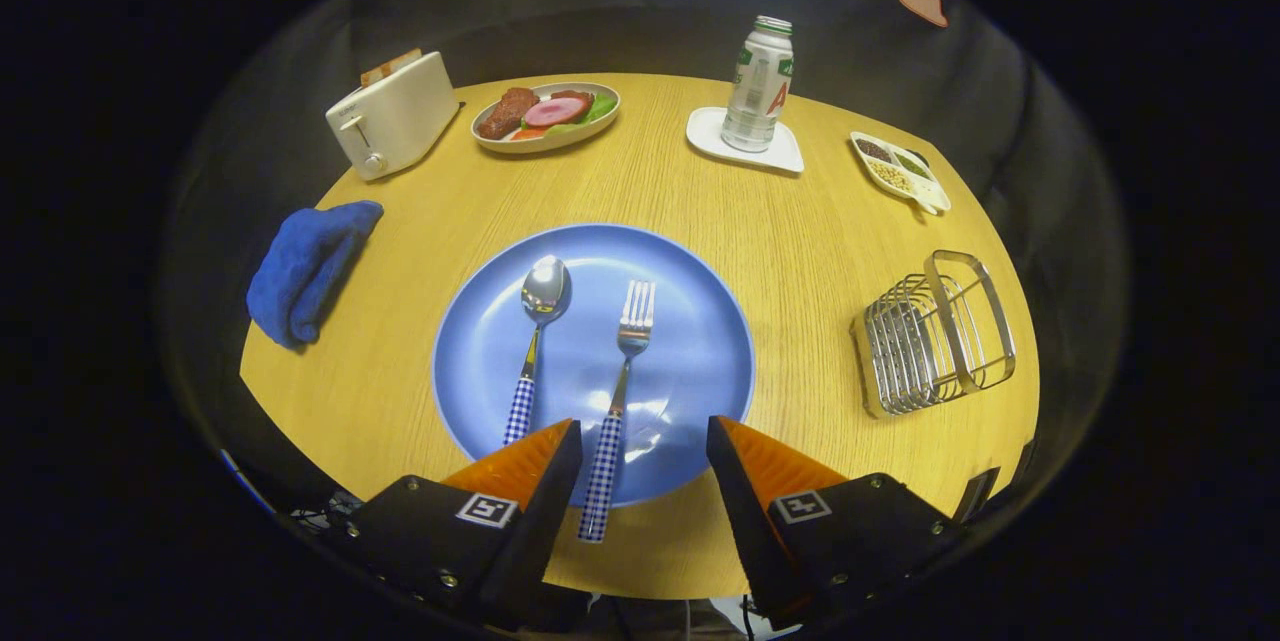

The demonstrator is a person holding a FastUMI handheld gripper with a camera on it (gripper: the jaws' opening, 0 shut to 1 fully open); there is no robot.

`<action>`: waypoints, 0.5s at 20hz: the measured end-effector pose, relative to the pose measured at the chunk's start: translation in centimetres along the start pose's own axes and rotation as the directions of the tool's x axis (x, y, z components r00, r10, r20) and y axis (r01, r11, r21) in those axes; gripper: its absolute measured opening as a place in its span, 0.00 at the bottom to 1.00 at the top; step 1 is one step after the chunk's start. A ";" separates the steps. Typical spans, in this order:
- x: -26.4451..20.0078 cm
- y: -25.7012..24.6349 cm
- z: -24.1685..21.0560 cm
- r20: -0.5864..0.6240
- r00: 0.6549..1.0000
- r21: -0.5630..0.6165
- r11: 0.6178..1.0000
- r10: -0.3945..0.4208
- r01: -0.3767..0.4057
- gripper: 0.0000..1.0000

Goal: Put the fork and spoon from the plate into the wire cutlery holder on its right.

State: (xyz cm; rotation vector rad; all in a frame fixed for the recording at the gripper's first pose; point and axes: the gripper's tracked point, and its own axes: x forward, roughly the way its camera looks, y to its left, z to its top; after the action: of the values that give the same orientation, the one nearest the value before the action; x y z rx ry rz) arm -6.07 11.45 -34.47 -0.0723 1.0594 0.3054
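In the gripper view nothing is done yet: one spoon (541, 341) and one fork (622, 381) lie side by side on the single blue plate (700, 351), spoon to the left, both handles pointing near. The gripper (645, 441) hangs wide open over the plate's near rim, holding nothing, with the fork's checked handle between its fingers and untouched. The one wire cutlery holder (935, 331) stands empty to the right of the plate, well apart. Both pieces, as I judge, are left to move.
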 end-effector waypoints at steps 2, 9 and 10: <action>0.3 0.2 -0.7 -0.035 0.999 -0.017 1.000 -0.002 0.002 0.70; 2.1 1.3 -2.8 -0.149 0.989 -0.044 0.999 0.023 -0.030 0.34; 2.3 1.5 -2.5 -0.145 0.989 -0.040 0.998 0.031 -0.038 0.34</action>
State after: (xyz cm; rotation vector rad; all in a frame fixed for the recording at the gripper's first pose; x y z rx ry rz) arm -7.58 12.89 -37.53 -0.1160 1.1983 0.3584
